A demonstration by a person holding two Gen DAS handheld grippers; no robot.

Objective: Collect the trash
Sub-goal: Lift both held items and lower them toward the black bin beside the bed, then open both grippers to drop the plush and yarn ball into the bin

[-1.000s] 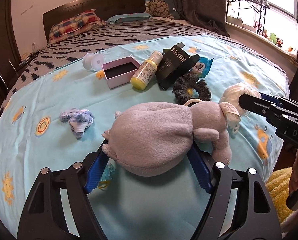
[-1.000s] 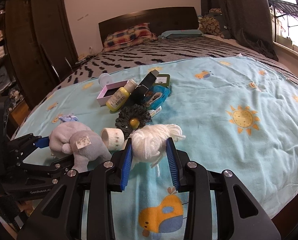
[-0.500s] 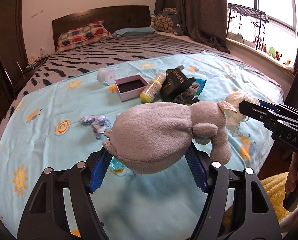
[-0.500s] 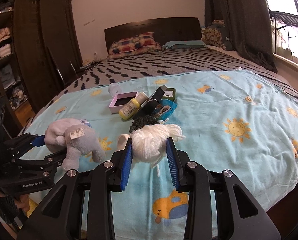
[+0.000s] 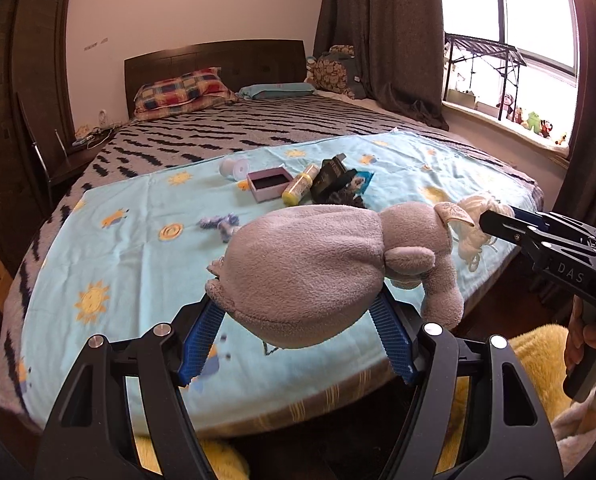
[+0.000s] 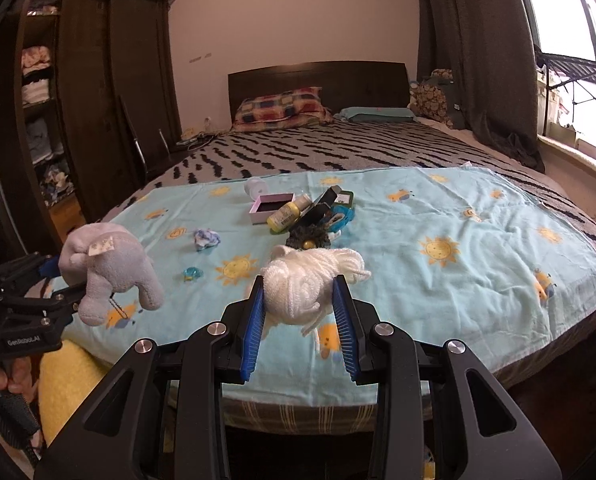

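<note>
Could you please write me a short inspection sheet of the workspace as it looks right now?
Surface: bed with a light blue sun-print sheet laid over a striped blanket.
Job's things: grey plush toy and white yarn bundle, both held off the sheet.
Clutter: pink box, yellow bottle, black box, white spool, blue-white scrap, small teal piece.
Grippers: left gripper shut on the plush; right gripper shut on the yarn.
Cables: cords on the bedside stand.
Surroundings: wardrobe, curtains, window, yellow fabric below the bed edge.
</note>
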